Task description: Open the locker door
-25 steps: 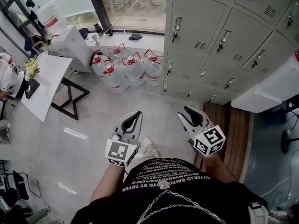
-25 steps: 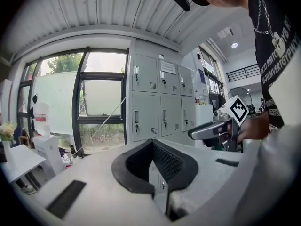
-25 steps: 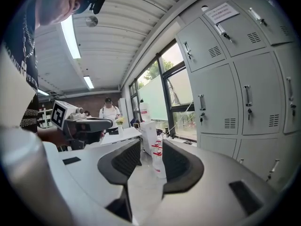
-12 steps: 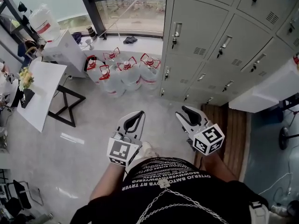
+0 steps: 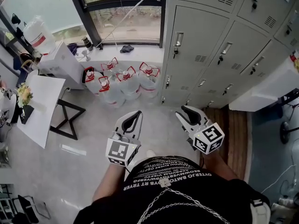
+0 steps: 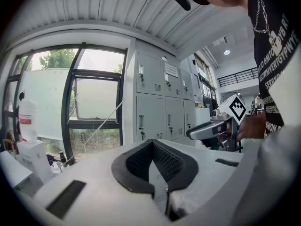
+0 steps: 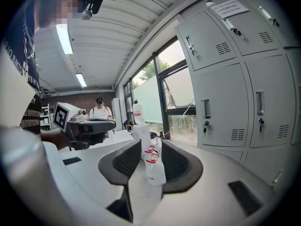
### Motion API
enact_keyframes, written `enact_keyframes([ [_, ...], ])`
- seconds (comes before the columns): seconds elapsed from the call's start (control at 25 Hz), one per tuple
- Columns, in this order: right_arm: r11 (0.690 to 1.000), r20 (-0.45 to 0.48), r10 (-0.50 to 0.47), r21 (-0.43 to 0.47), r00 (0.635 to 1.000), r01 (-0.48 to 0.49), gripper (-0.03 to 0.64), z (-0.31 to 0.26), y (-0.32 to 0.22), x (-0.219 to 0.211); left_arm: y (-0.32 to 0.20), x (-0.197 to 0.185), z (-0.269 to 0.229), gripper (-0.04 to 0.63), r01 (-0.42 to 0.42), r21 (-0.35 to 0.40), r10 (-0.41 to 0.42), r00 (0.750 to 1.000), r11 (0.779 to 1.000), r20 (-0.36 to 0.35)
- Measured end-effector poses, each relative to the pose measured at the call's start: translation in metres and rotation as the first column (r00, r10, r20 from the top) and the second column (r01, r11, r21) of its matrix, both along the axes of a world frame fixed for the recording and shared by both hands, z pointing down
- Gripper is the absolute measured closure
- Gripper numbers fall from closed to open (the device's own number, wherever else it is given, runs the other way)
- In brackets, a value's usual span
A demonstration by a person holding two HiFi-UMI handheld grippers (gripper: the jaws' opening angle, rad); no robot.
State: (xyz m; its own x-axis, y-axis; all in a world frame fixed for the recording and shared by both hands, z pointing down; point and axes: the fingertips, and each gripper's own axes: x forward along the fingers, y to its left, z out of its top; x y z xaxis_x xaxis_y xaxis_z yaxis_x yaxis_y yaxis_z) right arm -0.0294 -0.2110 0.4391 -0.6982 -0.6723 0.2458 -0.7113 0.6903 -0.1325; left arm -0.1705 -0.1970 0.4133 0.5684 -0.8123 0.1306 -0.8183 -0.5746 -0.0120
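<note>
Partly cropped locker doors (image 5: 201, 36), left claw (image 5: 136, 113) tips together, right claw (image 5: 183, 112) parted.

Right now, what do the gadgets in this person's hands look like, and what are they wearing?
The left gripper and right gripper are matching white plastic shells, with jaws lined in black textured padding. Each carries a white cube printed with black square markers. The person wears a black short-sleeved T-shirt with white lettering and a silver chain.

The left hand-held gripper (image 5: 135, 114) has jaws together; the right hand-held gripper (image 5: 184, 111) has jaws apart, empty.
</note>
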Motion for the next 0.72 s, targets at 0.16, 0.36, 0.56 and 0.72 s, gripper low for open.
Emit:
enact_keyframes([
  [0.16, 1.000, 0.000, 0.000, 0.009, 1.000, 0.000, 0.486, -0.005, -0.009, -0.024, -0.015, -0.016, 0.000, 0.598, -0.020, 0.004, 0.020, 1.000, 1.000, -0.010],
  [0.36, 1.000, 0.025, 0.011, -0.003, 1.000, -0.011, 0.486, -0.013, -0.007, -0.035, -0.021, -0.018, -0.002, 0.598, -0.060, 0.015, 0.060, 0.998, 0.998, -0.029],
  [0.56, 0.998, 0.034, 0.063, 0.003, 0.997, -0.063, 0.488, -0.015, -0.005, -0.022, -0.017, -0.014, 0.000, 0.598, -0.088, 0.005, 0.088, 0.996, 0.996, -0.028],
  [0.72, 0.998, 0.062, 0.069, -0.015, 0.996, -0.068, 0.491, -0.006, 0.000, -0.019, -0.010, -0.012, 0.007, 0.598, -0.099, -0.014, 0.098, 0.995, 0.995, -0.009],
])
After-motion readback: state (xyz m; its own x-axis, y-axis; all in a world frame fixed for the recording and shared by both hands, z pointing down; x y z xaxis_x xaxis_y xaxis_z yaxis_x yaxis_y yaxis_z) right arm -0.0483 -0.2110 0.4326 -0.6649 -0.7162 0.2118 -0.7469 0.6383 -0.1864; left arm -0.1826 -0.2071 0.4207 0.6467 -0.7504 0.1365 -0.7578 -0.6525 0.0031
